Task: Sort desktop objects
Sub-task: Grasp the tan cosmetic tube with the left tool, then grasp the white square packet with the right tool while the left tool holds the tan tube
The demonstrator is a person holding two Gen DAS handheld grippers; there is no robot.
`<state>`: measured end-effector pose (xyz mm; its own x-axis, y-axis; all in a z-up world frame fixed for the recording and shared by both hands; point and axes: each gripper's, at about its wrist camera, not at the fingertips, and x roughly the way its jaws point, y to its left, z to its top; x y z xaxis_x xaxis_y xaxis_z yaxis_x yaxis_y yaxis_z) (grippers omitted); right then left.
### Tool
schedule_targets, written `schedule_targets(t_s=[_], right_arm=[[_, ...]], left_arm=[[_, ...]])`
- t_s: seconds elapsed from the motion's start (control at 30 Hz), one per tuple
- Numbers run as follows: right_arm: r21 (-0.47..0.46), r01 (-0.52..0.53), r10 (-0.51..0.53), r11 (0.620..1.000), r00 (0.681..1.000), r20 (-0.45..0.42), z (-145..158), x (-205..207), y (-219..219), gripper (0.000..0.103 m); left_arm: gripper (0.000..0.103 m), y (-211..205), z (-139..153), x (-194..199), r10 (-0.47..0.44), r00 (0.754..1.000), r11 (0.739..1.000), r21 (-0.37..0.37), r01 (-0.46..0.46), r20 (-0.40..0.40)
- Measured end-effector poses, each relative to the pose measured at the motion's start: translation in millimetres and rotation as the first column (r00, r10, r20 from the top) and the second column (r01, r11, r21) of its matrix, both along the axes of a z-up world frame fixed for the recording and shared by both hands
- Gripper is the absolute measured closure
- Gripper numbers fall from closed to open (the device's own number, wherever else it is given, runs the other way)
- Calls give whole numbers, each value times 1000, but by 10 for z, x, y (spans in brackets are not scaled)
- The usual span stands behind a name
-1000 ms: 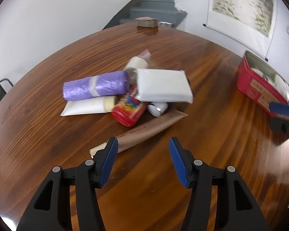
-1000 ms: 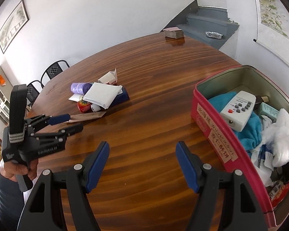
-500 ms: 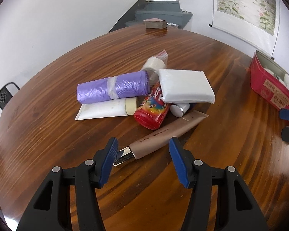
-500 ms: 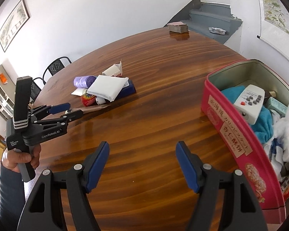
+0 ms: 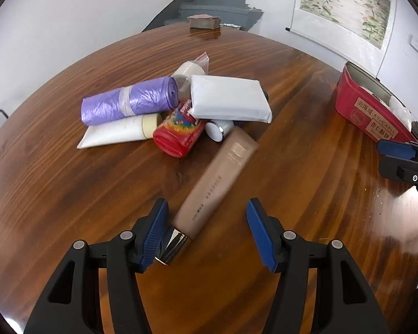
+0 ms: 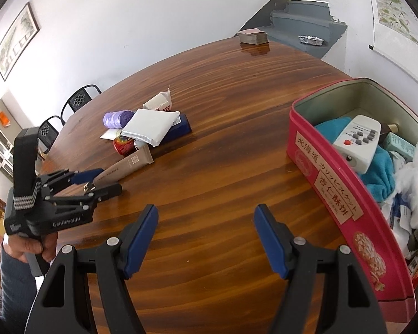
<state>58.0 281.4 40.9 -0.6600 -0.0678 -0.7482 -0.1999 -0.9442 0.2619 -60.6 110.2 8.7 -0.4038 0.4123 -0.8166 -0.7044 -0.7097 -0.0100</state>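
Brown tube (image 5: pixel 219 179) nearer left hand-held gripper (image 5: pixel 206 231), jaws opening

The pile of objects (image 6: pixel 147 130) lies toward the table's (image 6: pixel 237 167) left edge. The tin (image 6: pixel 334 194) stands at the right edge. The tube (image 5: pixel 217 181) lies just before the pile.

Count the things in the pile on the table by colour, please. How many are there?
Purple: 1, the purple plastic bag roll
White: 4, the white squeeze tube, white flat packet, small white-capped bottle, white bagged pouch
Red: 1, the red plastic jar
Brown: 1, the brown squeeze tube
Blue: 1, the dark blue flat box
Total: 8
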Motion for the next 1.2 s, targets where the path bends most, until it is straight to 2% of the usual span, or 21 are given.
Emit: schedule_targets(t_s=[0.07, 0.1, 0.17, 0.23, 0.33, 0.53, 0.77, 1.07, 1.2], right_arm=[[3, -7, 7, 1000, 1000, -1, 0, -18, -12, 28], [6, -12, 12, 1000, 1000, -1, 5, -33, -21, 28], [11, -23, 23, 1000, 1000, -11, 26, -64, -43, 28], [27, -40, 41, 999, 999, -29, 65, -109, -76, 28], [60, -77, 81, 995, 995, -61, 126, -232, -145, 28], [159, -170, 187, 972, 978, -92, 142, -623, -363, 26], [192, -244, 260, 951, 963, -65, 74, -1084, -531, 26], [246, -334, 353, 910, 935, -37, -4, -1436, -695, 26], [261, -338, 356, 904, 934, -25, -32, -1524, -683, 26]], left_arm=[[43, 1, 6, 31, 32, 999, 999, 2, -32, 1], [47, -6, 2, 32, 45, 999, 999, 2, -45, -2], [77, -11, 32, 41, 65, 998, 998, 7, -65, 6], [79, -44, 36, 63, 71, 997, 997, 29, -72, 34], [83, -20, 50, 120, 74, 997, 997, 35, -75, 29], [84, -173, 180, 255, 128, 992, 989, 79, -129, 17], [84, -382, 109, 269, 194, 980, 978, 77, -196, 39], [83, -313, 39, 267, 182, 983, 982, 41, -183, 22], [82, -255, -5, 270, 172, 985, 985, 22, -172, 14]])
